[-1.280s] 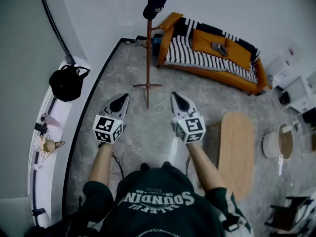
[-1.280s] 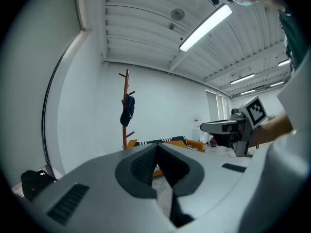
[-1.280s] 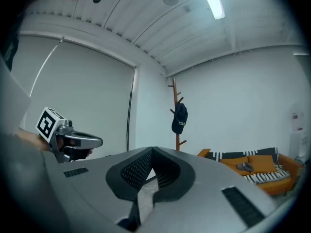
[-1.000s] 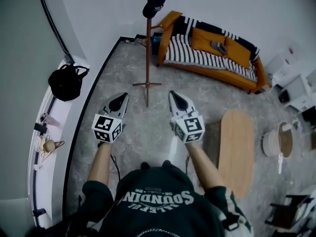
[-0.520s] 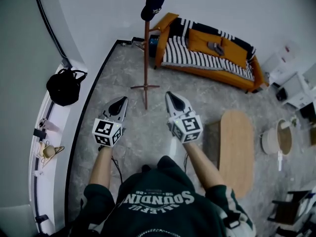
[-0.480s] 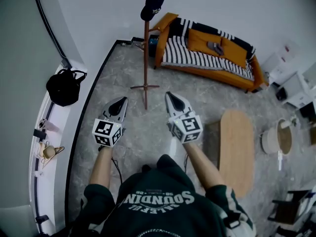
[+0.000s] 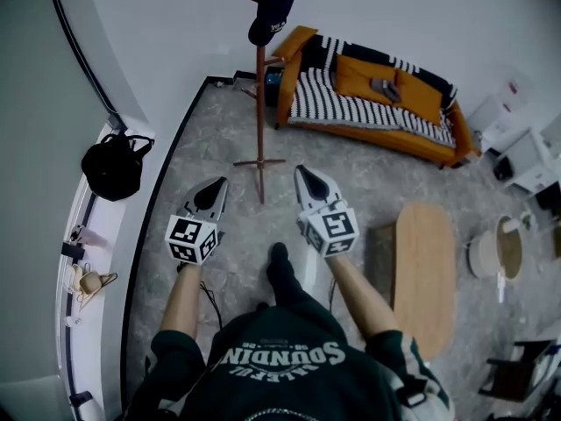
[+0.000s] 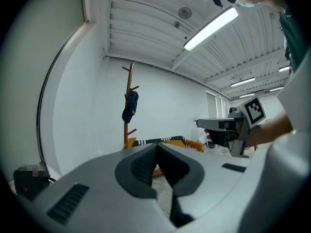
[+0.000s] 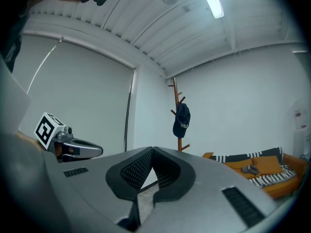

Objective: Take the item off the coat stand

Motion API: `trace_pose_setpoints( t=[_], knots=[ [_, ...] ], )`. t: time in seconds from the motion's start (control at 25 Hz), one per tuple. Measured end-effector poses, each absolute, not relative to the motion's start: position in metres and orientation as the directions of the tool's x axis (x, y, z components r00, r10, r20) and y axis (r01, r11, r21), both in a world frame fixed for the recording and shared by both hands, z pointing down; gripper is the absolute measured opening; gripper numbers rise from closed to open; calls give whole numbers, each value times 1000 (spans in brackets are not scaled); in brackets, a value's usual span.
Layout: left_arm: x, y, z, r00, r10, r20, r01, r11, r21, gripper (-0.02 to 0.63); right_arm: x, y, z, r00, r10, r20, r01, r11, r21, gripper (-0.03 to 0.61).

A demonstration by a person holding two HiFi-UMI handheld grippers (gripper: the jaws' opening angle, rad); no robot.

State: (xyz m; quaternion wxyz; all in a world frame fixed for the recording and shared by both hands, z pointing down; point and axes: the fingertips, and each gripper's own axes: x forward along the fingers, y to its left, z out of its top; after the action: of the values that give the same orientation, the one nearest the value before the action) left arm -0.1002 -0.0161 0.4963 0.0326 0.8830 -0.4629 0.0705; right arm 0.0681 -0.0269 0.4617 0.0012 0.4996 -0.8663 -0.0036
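My left gripper (image 7: pixel 213 193), lower left, is pressed together and empty. At top centre the cap (image 7: pixel 270 9) hangs on the coat stand (image 7: pixel 260 86), well apart from both grippers. My foot (image 7: pixel 279 266) has just stepped forward, so I judge I'm only approaching. My right gripper (image 7: pixel 308 179) is likewise closed and empty.

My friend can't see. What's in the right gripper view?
A dark cap hangs on a wooden coat stand by a white wall. Up close, the right gripper is shut and empty; the left gripper shows at left.
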Motion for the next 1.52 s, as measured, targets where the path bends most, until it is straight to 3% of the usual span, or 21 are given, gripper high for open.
trace_pose_setpoints(
  t=[0.88, 1.52],
  knots=[
    [-80, -255, 469, 496, -852, 168, -862, -506, -24, 0, 83, -280, 417, -568, -821, -54, -823, 569, 3, 0],
    [-94, -333, 469, 499, -851, 163, -862, -507, -10, 0, 47, -346, 403, -626, -774, -91, -779, 624, 50, 1]
  ],
)
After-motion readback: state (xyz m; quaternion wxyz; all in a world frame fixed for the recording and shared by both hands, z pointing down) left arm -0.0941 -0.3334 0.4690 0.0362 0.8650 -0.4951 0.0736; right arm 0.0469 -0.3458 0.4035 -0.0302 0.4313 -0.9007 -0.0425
